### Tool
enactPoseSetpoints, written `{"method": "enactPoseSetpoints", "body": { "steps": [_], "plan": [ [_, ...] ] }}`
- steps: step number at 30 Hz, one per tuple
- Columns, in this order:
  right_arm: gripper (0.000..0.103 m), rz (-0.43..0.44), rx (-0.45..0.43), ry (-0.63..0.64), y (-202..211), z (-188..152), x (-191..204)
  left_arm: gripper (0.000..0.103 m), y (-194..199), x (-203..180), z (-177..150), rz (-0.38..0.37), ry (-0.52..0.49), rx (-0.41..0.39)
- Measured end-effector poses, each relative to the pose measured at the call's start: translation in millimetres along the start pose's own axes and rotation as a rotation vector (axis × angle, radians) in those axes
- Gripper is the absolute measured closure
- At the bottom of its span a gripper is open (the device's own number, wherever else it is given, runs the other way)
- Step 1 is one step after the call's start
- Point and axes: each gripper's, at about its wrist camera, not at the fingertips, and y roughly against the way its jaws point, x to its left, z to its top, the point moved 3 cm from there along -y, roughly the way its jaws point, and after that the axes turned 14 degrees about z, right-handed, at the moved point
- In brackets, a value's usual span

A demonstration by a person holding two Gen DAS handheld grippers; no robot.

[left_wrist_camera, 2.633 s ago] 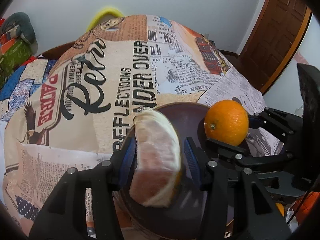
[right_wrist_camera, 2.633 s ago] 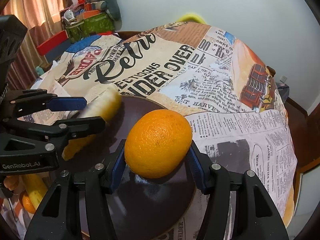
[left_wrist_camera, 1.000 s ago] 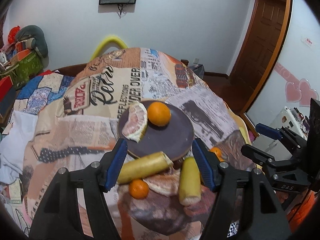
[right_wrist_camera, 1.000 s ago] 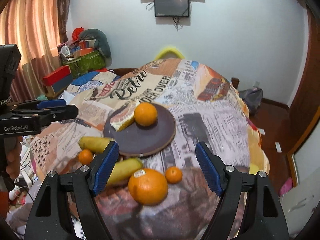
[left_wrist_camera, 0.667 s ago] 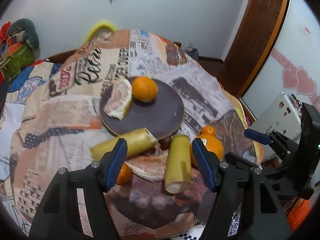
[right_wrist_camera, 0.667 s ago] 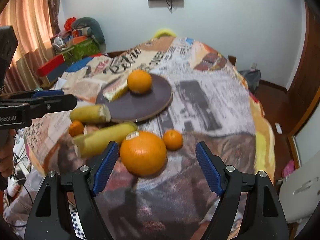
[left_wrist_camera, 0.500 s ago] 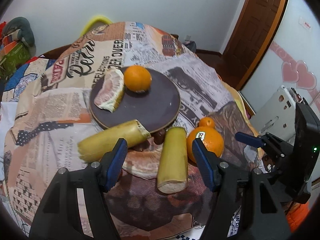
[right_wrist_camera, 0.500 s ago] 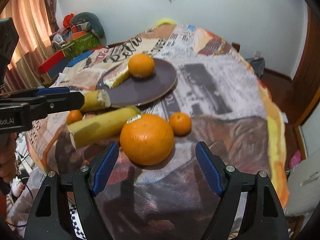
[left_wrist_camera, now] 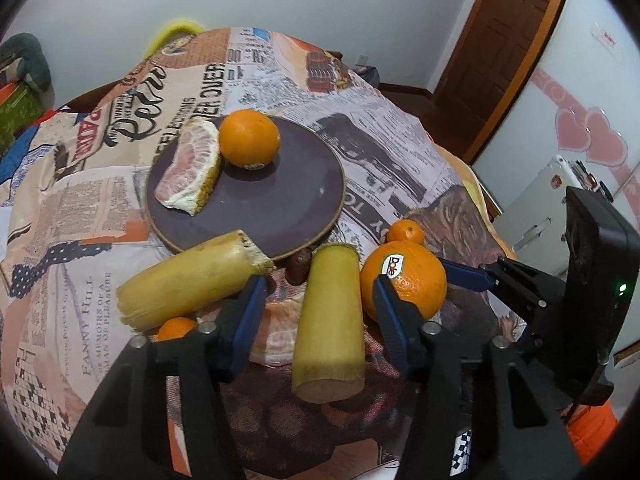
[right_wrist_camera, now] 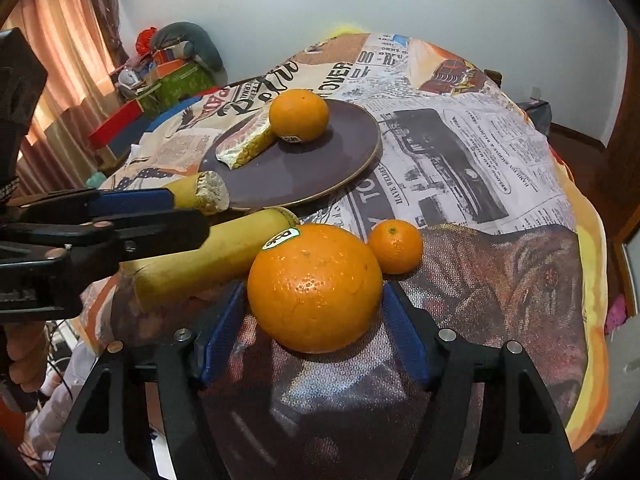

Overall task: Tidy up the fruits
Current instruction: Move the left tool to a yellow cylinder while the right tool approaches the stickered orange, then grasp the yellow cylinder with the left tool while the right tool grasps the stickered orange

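So the big stickered orange (right_wrist_camera: 314,288) is sat dead ahead of the right claw (right_wrist_camera: 314,312), framed between wide-open jaws with nothing gripped yet. The left claw (left_wrist_camera: 318,312), also spread and empty, is lined up over the cane piece (left_wrist_camera: 330,316), whose long axis runs along its fingers. A small mandarin (right_wrist_camera: 395,246) is touching the orange's far side; the plate (right_wrist_camera: 352,148) is further back on the desk.

Both wrist views look close and downward, sharing the plate (left_wrist_camera: 320,184) and stickered orange (right_wrist_camera: 314,286).
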Motion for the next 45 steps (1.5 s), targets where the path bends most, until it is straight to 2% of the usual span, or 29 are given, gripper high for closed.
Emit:
{"method": "enactPoseSetpoints", "body": {
  "steps": [1,5,11,20,27,45],
  "plan": [
    [0.037,0.011,-0.003,-0.008,2.4,-1.9,-1.4,0.053,-2.9,-2.3,-0.7,-0.003,-0.012,0.009],
    [0.038,0.04,-0.011,-0.033,6.1,-4.9,-4.5,0.066,-16.0,-9.6,-5.0,-0.007,-0.049,0.044],
    [0.038,0.031,-0.013,-0.035,16.8,-12.3,-5.4,0.066,-19.0,-12.3,-6.0,-0.005,-0.063,0.038],
    [0.039,-0.001,-0.01,-0.021,31.5,-17.6,-4.6,0.066,-37.5,-22.8,-8.1,0.003,-0.086,0.078],
    [0.039,0.009,-0.022,-0.043,32.1,-17.4,-7.9,0.066,-33.9,-20.9,-8.5,-0.003,-0.076,0.053],
    [0.045,0.003,-0.075,-0.007,40.3,9.4,7.0,0.066,25.1,7.7,4.5,-0.01,-0.01,-0.092]
  ]
}}
